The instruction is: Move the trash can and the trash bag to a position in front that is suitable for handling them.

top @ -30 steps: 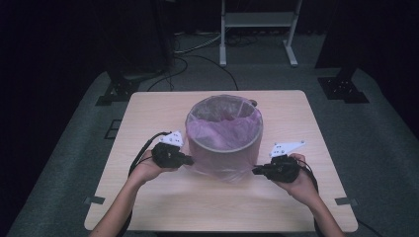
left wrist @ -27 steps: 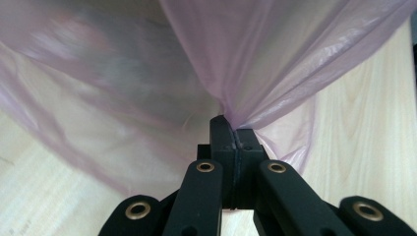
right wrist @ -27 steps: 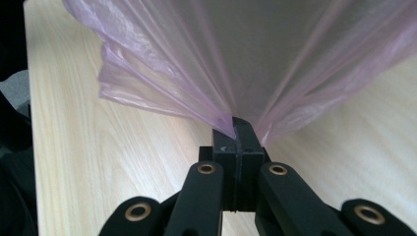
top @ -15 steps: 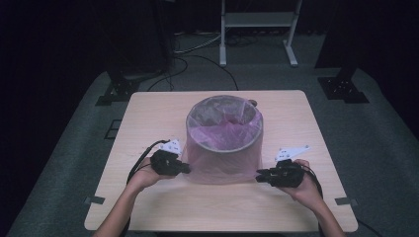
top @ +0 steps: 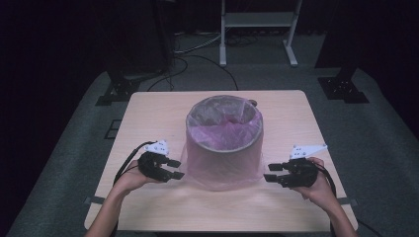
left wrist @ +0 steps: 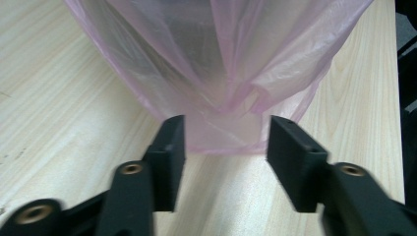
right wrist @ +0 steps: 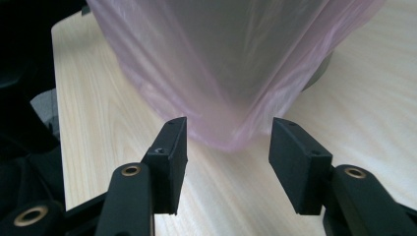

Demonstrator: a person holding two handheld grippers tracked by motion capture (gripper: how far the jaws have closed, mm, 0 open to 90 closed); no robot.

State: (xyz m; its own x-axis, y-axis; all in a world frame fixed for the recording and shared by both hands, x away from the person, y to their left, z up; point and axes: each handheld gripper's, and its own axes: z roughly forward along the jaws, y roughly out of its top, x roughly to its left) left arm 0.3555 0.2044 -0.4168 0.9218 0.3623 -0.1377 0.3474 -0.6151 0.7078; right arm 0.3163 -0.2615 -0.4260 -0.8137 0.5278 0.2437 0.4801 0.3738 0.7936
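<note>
A round bin (top: 225, 148) stands mid-table, lined with a thin pink plastic bag (top: 222, 131) that drapes down over its outer wall to the tabletop. My left gripper (top: 175, 169) sits just left of the bag's lower edge, and its jaws have just been opening. In the left gripper view the left gripper (left wrist: 226, 137) stands open with the bag's hem (left wrist: 221, 132) loose between the tips, unpressed. My right gripper (top: 271, 177) is right of the bin, its jaws also just opening. In the right gripper view the right gripper (right wrist: 227, 140) is open and the bag (right wrist: 226, 73) hangs just beyond it.
The light wooden table (top: 291, 113) has bare room in front of the bin and along both sides. A small brown object (top: 253, 103) peeks out behind the bin. On the dark floor behind are a metal stand (top: 257, 29), cables (top: 197, 49) and two black bases (top: 118, 89) (top: 343, 86).
Both grippers have opened and let go of the bag. They have drawn outward and toward the near edge, away from the bin. The bag now hangs lower on the bin.
</note>
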